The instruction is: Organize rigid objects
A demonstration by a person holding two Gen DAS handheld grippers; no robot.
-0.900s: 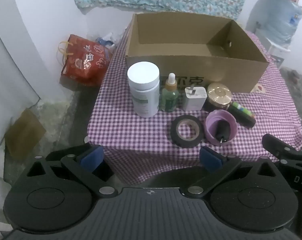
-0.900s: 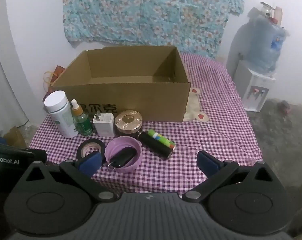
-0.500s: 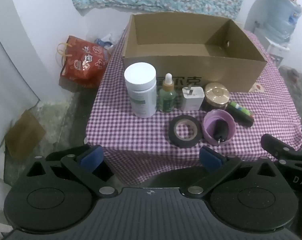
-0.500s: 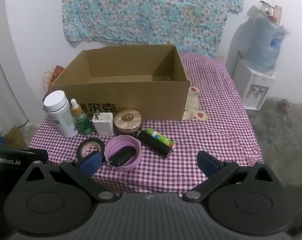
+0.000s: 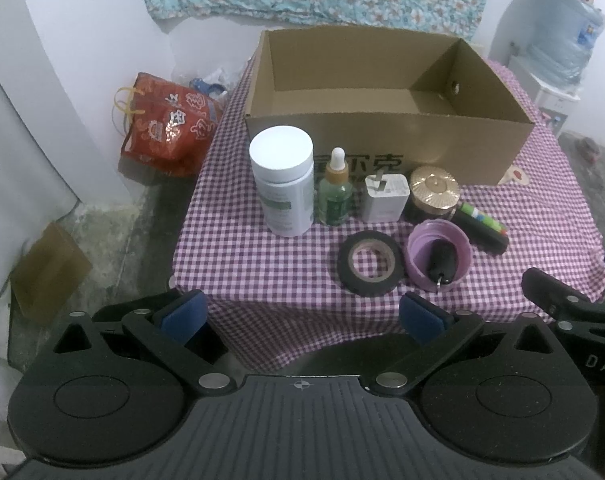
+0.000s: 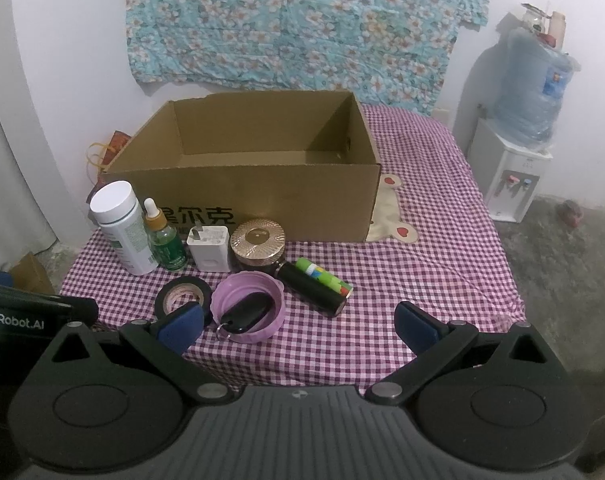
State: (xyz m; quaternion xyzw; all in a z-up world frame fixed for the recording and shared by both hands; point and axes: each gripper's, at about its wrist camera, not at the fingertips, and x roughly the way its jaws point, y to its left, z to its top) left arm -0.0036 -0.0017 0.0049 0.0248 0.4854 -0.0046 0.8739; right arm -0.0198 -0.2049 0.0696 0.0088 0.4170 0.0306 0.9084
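Both our grippers, left gripper (image 5: 300, 316) and right gripper (image 6: 296, 322), are wide open and hold nothing. The small things sit ahead of us on the table (image 5: 262, 272), in front of the box (image 5: 382, 152). The white bottle (image 5: 284, 186) is nearer our left.

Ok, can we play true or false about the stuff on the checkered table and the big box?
1. The cardboard box already has the white bottle inside. False: the white bottle stands outside, in front of the box, and no item shows inside.
2. A black key fob lies in the purple cup. True.
3. The black tape roll is stacked on the gold-lidded jar. False: it lies flat on the tablecloth, and the gold-lidded jar stands apart behind it.
4. Both hand-held grippers, left and right, are open and hold nothing. True.
5. The green dropper bottle stands between the white bottle and the white charger. True.
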